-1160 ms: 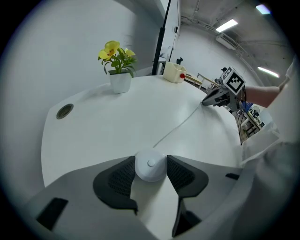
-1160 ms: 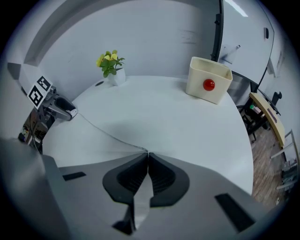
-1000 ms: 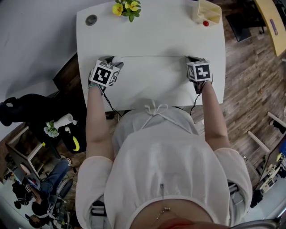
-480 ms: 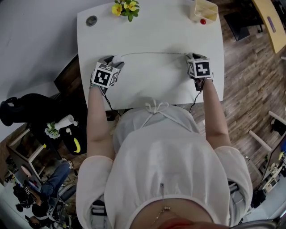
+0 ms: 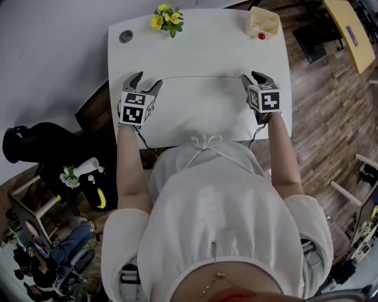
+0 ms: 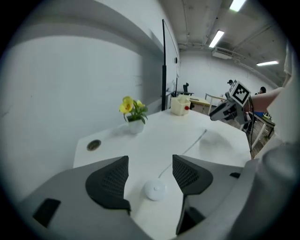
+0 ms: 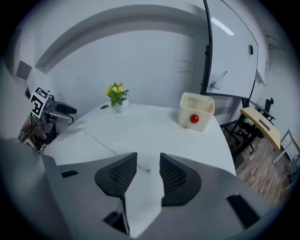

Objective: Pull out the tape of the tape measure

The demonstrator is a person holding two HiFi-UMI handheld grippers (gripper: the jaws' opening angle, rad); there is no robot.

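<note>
Opening, L tongs (image 5: 147, 78), R tongs (image 5: 249, 75), tape (image 5: 201, 76) freed

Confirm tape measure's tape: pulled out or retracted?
Pulled out: the tape lies as a thin line across the white table, running from the round white case.

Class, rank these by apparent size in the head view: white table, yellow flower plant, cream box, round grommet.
1. white table
2. cream box and yellow flower plant: about alike, so tied
3. round grommet, smallest
</note>
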